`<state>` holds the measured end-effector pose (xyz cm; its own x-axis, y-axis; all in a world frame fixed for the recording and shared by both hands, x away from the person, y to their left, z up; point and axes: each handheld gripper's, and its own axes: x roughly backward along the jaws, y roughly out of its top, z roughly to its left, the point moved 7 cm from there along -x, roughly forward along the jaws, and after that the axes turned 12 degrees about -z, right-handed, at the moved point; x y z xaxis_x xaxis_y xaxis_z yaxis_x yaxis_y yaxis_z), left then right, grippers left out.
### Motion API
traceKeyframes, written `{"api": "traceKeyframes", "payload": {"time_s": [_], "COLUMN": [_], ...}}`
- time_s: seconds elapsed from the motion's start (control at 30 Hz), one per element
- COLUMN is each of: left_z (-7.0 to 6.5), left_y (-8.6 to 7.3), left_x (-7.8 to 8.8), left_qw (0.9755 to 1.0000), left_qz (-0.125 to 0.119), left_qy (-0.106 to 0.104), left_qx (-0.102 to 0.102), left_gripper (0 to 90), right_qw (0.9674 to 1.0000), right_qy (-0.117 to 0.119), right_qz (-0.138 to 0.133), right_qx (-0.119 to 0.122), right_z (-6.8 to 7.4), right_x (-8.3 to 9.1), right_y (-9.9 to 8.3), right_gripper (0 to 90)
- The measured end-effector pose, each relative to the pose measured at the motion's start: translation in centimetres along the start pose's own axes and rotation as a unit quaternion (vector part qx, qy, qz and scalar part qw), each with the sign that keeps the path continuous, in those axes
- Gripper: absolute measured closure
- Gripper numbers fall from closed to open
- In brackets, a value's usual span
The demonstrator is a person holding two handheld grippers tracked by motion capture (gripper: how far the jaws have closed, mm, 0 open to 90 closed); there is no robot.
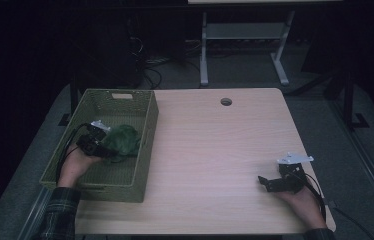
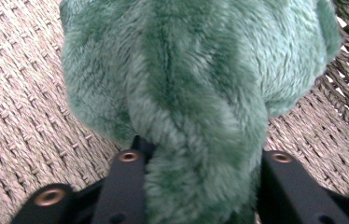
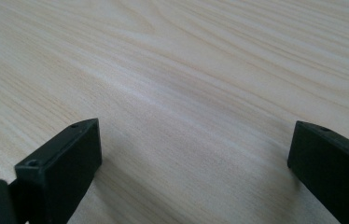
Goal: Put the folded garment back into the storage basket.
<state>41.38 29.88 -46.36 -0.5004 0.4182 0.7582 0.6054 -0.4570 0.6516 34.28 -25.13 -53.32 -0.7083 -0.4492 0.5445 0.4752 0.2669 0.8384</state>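
- No text, label, brand, number or sign could be read in any of the three views.
- The green woven basket [image 1: 100, 150] bore a pale patch at its far rim, too small and dim to show any writing.
- The worktop [image 1: 215, 150] showed plain wood grain, without marks.

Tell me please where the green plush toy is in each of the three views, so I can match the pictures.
High view: the green plush toy lies inside the green woven basket, left of centre, at the left gripper.
Left gripper view: it covers the upper and middle picture, reaching down between the two black jaws.
Right gripper view: the toy is not in it; bare table.
Shared landmark: the basket's woven floor.
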Motion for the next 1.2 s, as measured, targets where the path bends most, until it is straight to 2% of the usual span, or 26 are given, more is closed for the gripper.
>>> {"api": "traceKeyframes", "payload": {"time_s": [0.17,0.23,0.4,0.63,0.8,0.97,1.03,1.2], "left_z": [0.0,0.1,0.2,-0.5,-1.4,-3.4,-4.2,-6.4], "left_y": [-0.1,-0.1,0.5,1.6,2.7,4.3,4.8,6.6], "left_x": [0.0,0.2,1.6,4.0,4.9,5.5,5.6,5.2], "left_qw": [0.9999,0.9999,0.9995,0.9972,0.9937,0.9894,0.9889,0.9852], "left_qz": [-0.004,-0.006,-0.029,-0.072,-0.11,-0.144,-0.147,-0.168], "left_qy": [-0.005,-0.001,0.015,0.008,-0.002,-0.015,-0.018,-0.035], "left_qx": [0.009,0.009,0.005,0.016,0.02,0.011,0.004,-0.007], "left_gripper": [38.4,30.2,18.2,16.6,16.6,16.6,16.6,16.6], "right_qw": [1.0,1.0,1.0,1.0,1.0,1.0,1.0,1.0], "right_qy": [0.0,0.0,0.0,0.0,-0.001,-0.001,-0.001,-0.001], "right_qz": [0.0,0.0,0.0,0.0,0.001,0.0,0.0,0.001], "right_qx": [0.0,0.0,-0.001,-0.002,-0.002,-0.002,-0.002,-0.003], "right_z": [0.0,0.0,0.0,0.0,0.0,0.0,0.0,0.0], "right_x": [0.0,0.0,0.0,0.0,0.0,0.0,0.0,0.0], "right_y": [0.0,0.0,0.0,0.0,0.0,0.0,0.0,0.0], "right_gripper": [2.6,2.6,2.5,2.5,2.5,2.5,2.5,2.5]}}
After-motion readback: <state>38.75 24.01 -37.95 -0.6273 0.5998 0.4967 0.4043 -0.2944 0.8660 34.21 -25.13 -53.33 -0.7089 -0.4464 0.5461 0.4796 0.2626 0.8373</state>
